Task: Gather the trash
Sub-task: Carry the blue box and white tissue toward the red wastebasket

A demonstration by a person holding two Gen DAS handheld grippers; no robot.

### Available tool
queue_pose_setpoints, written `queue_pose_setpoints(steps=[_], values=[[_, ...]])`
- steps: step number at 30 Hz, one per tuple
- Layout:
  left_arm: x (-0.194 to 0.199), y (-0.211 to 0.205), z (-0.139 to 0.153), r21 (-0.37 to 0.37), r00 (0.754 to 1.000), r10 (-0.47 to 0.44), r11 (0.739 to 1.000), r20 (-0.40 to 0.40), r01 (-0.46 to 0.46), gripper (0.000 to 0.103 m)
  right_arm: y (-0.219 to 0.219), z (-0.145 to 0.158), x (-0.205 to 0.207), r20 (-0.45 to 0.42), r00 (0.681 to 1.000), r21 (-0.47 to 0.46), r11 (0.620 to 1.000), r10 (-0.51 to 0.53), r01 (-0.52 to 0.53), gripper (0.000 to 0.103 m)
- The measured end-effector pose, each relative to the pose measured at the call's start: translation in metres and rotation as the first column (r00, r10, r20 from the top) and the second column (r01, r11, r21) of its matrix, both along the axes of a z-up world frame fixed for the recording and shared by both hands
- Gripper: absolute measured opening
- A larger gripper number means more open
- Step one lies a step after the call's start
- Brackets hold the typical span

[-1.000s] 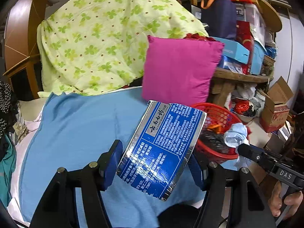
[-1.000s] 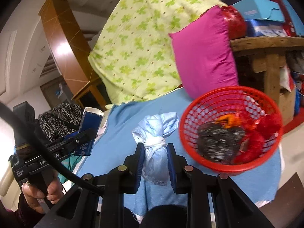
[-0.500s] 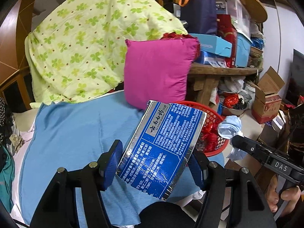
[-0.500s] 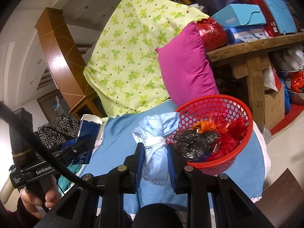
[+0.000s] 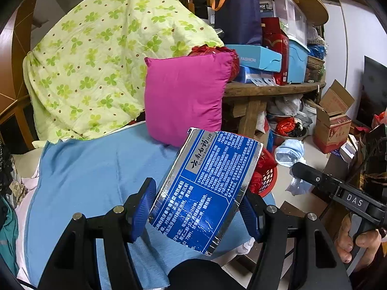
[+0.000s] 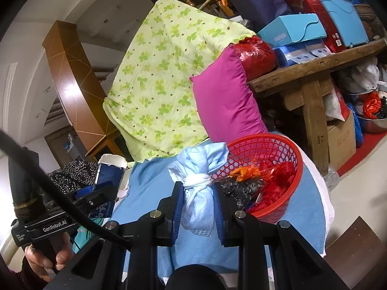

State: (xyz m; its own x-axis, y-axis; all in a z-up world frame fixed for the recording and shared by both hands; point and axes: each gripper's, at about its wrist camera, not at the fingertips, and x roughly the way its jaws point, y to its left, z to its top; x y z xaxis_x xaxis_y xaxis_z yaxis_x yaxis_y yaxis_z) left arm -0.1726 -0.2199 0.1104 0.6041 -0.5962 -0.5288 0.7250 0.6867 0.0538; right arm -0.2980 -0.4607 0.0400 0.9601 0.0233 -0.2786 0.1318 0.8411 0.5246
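I have both pieces of rubbish in hand and neither is binned yet. My left gripper is clamped on a flattened blue and silver toothpaste carton printed with white Chinese text, one blue pad on each long edge, the carton tilted and held up above the bed. My right gripper is squeezed tight on a crumpled pale blue face mask knotted with its own white ear loops; the wad sticks up between the pads.

The target looks to be the round red plastic mesh basket sitting on the light blue bedsheet, near the magenta cushion. It already holds a black crinkled bag, something orange and some red plastic film, so I judge part of the collecting is done. In the right wrist view the mask is just beside the basket's near rim, overlapping it in the picture but not clearly over the opening. In the left wrist view the carton hides most of the basket; only a bit of red mesh shows past its right edge.

What is left, as I read it: bring each gripper over the basket mouth and let go, mask probably first. I see no other loose rubbish on the sheet, though the carton blocks some of it.
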Motion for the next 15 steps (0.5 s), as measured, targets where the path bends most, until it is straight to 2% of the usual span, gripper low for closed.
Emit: queue_pose_setpoints(steps=[15], values=[[0.000, -0.005, -0.002, 0.013, 1.000, -0.023, 1.000, -0.012, 0.023, 0.068, -0.013, -0.006, -0.010, -0.004, 0.999, 0.022, 0.999, -0.032, 0.032, 0.025]])
